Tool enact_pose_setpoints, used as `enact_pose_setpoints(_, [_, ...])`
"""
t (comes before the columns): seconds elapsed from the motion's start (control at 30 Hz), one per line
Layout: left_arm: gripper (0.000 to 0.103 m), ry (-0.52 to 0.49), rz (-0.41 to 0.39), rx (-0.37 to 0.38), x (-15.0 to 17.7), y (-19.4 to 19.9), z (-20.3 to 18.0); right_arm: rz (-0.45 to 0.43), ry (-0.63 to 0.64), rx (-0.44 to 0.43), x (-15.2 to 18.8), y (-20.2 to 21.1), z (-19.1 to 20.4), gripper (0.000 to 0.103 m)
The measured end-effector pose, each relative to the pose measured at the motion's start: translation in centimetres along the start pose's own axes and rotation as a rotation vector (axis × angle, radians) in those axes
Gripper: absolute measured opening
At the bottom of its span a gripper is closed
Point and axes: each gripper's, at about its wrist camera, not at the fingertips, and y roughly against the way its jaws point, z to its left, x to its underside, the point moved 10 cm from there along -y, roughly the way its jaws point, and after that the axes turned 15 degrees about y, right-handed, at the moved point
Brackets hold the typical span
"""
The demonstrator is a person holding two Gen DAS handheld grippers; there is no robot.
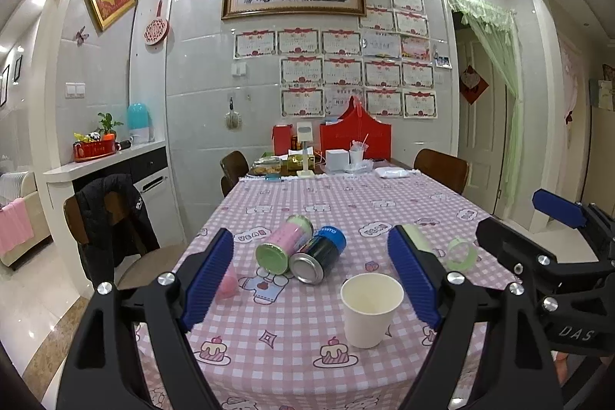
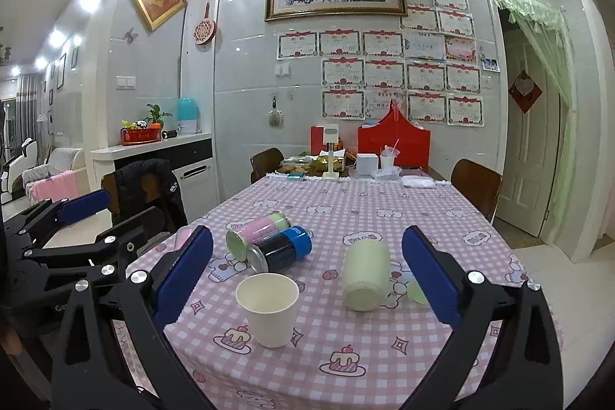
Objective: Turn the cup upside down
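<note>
A white paper cup (image 1: 369,310) stands upright, mouth up, near the front of the pink checked table (image 1: 307,344). It also shows in the right wrist view (image 2: 269,310). My left gripper (image 1: 309,279) is open and empty, held above the table's front, with the cup just inside its right finger. My right gripper (image 2: 307,279) is open and empty too, with the cup between its fingers toward the left one. Each gripper appears at the edge of the other's view, the right gripper (image 1: 546,248) on the right and the left gripper (image 2: 77,229) on the left.
A pink and green can (image 1: 286,243) and a dark blue can (image 1: 319,254) lie on their sides behind the cup. A pale green cylinder (image 2: 365,275) lies to the right, near a green ring (image 1: 461,253). Chairs flank the table; clutter fills its far end.
</note>
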Motion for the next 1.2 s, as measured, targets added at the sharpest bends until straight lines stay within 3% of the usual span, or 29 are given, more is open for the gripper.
enact_pose_setpoints(0.67, [0.081, -0.021, -0.121, 0.002, -0.8, 2.1, -1.3, -0.046, 0.001, 0.043, -0.1, 1.7, -0.6, 0.095])
enact_pose_setpoints(1.2, [0.081, -0.034, -0.157, -0.016, -1.1, 2.6, -1.1, -0.045, 0.0, 0.043, 0.0, 1.7, -0.6, 0.095])
